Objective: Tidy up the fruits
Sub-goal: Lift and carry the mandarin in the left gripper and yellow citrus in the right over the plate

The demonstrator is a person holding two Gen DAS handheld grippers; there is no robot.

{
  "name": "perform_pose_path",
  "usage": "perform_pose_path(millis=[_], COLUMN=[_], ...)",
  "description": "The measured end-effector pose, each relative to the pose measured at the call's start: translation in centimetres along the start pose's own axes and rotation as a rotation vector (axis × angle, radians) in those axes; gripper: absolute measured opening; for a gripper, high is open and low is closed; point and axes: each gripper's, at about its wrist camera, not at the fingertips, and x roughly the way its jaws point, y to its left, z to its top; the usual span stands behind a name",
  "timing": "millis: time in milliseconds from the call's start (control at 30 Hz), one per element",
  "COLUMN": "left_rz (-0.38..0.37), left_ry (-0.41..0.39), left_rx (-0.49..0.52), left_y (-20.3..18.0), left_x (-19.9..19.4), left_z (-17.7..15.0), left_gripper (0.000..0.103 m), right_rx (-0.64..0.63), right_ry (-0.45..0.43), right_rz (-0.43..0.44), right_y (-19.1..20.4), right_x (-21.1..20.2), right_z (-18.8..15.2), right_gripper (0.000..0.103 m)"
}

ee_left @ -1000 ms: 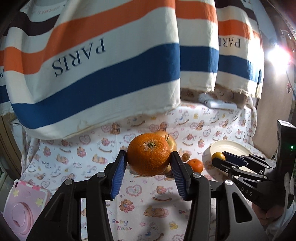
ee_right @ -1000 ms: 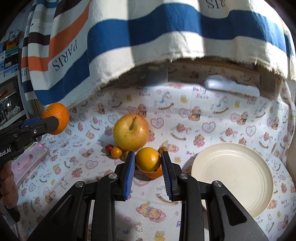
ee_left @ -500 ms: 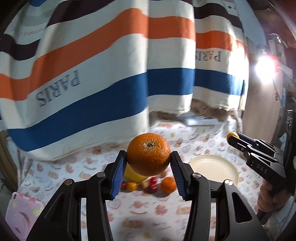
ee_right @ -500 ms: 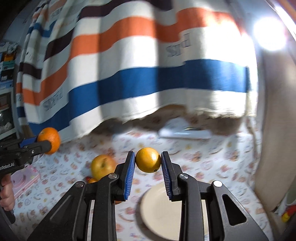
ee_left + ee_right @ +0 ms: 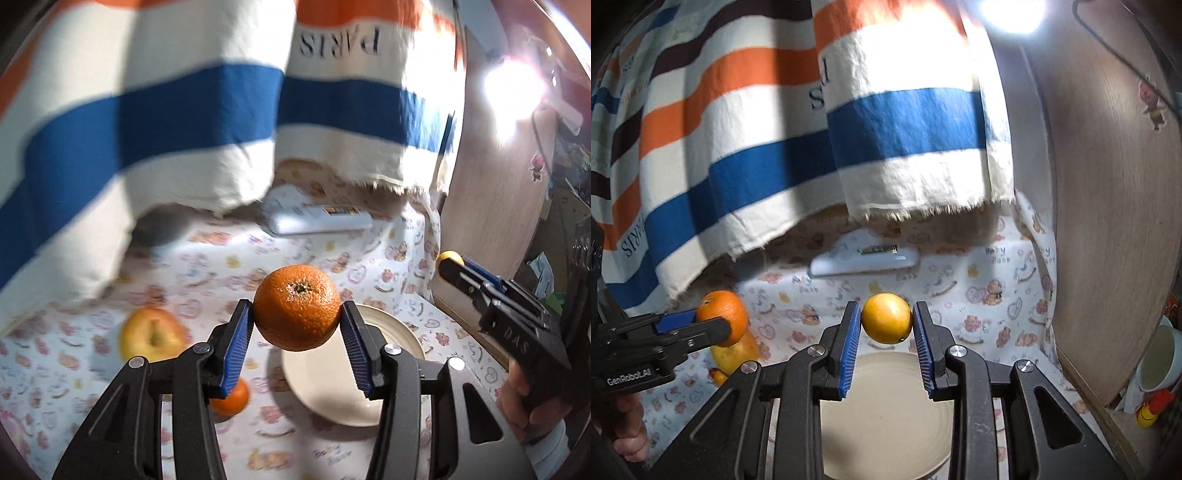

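My left gripper [image 5: 297, 334] is shut on a large orange [image 5: 296, 307] and holds it in the air above the near-left part of the cream plate [image 5: 402, 338]. My right gripper [image 5: 886, 345] is shut on a small yellow-orange fruit [image 5: 886, 318], held above the far rim of the plate [image 5: 882, 424]. In the right wrist view the left gripper with the orange [image 5: 724, 321] is at the left. In the left wrist view the right gripper [image 5: 448, 264] is at the right. A yellow apple [image 5: 153, 334] and a small tangerine [image 5: 231, 398] lie on the cloth left of the plate.
A striped PARIS towel [image 5: 184, 110] hangs over the back of the table. A white remote-like device [image 5: 321, 221] lies at the back. A wooden panel [image 5: 1108, 221] bounds the right side. Beyond it stand a white cup [image 5: 1158, 358] and a small red-and-yellow bottle [image 5: 1150, 408].
Both grippers have lifted their fruits off the cloth and moved right, over the plate. The apple and small fruits stay on the cloth at the left.
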Motion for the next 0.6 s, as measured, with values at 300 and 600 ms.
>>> perform_pose_path(millis=[300, 600], left_rz=[-0.038, -0.044], left_ry=[0.122, 0.216], left_rx=[0.045, 0.085], left_y=[-2.3, -2.6], left_x=[6.8, 10.9], left_z=[-1.7, -4.2], left_gripper=[0.047, 0.047], right_rx=[0.018, 0.011], right_ry=[0.183, 0.324], right_rz=[-0.021, -0.045], right_y=[-2.1, -2.9], right_x=[5.2, 8.9], right_z=[-2.7, -5.3], right_gripper=[0.03, 0.03])
